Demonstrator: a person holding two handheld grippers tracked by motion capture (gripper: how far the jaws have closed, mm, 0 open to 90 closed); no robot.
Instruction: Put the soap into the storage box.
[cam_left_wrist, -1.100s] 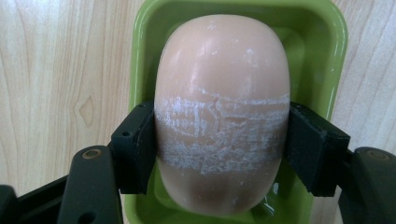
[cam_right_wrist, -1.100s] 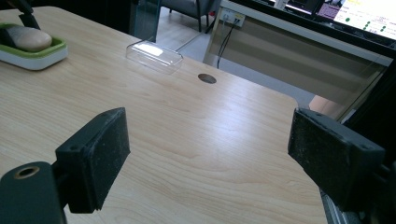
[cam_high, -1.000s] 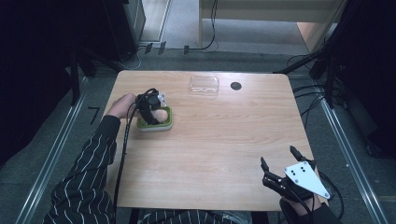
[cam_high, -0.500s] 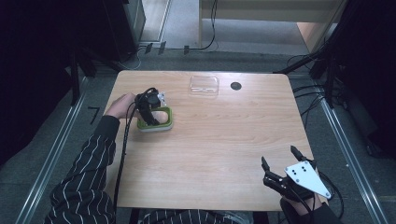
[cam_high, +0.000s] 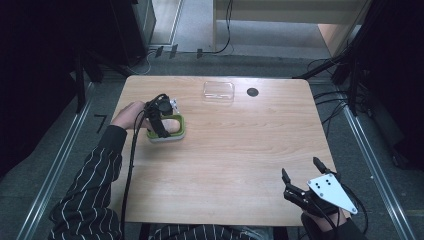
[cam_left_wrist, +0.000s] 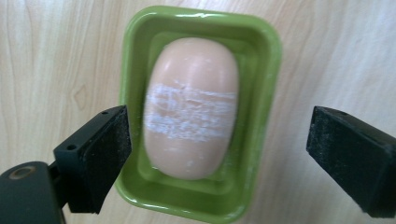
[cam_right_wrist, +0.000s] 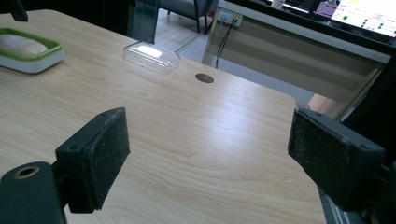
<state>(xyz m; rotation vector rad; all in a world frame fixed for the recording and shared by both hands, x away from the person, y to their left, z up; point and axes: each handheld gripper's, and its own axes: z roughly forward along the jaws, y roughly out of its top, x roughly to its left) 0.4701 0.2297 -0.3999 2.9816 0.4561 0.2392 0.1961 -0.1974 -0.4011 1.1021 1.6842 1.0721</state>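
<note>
- the wooden table (cam_high: 235, 150) takes up the middle of the high view, with a person's striped sleeve (cam_high: 95, 190) coming in at the lower left.
- the clear plastic lid (cam_high: 218, 91) lies flat at the upper middle of the table, well apart from the dish; it looks light and thin, likely to flex and slide.
- the green soap dish (cam_high: 169, 131) sits at the left of the table; in the left gripper view it is in the centre of the frame. it looks stiff and light, best taken across its short sides by the rim.
- the soap bar (cam_left_wrist: 190, 106) lies inside the dish, pale pink with a scuffed white band; probably firm but slippery, so a grip across its narrow width seems safest.
- the left gripper (cam_left_wrist: 219, 154) hangs directly over the dish, jaws wide apart, straddling it and clamped on nothing.
- the right gripper (cam_high: 304, 181), at the lower right of the high view, has its jaws spread wide over bare table, holding nothing.
</note>
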